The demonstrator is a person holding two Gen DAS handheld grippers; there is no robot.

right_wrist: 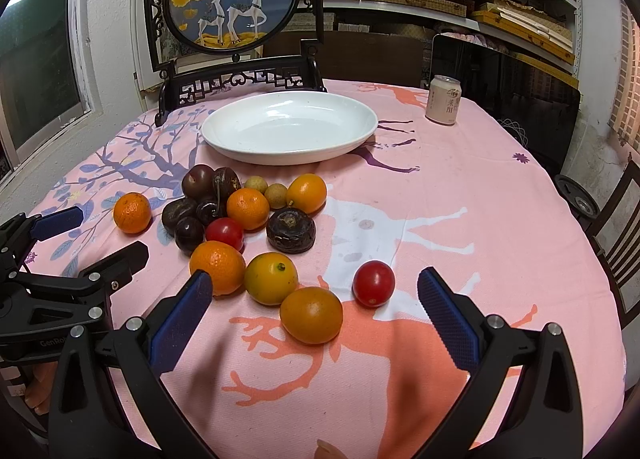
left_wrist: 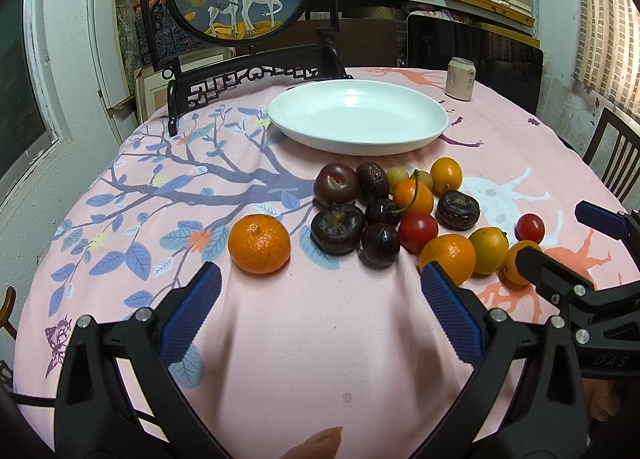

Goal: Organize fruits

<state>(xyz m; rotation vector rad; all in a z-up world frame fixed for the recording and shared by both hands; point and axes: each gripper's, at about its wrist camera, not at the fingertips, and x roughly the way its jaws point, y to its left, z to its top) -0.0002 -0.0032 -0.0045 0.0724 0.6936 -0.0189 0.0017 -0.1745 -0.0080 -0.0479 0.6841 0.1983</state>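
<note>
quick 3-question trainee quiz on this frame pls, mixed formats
1. True or false: the white plate already holds fruit.
2. Multiple choice: which fruit sits alone at the left end of the group, apart from the pile? A) the red cherry tomato B) the mandarin C) the plum
3. Short answer: what state are the left gripper and right gripper in, and what fruit lies nearest ahead of the right one?

Key
1. False: the plate is empty; all fruit lies on the tablecloth.
2. B
3. Both have jaws open and hold nothing; the orange kumquat lies just ahead, between the right jaws' line.
</note>
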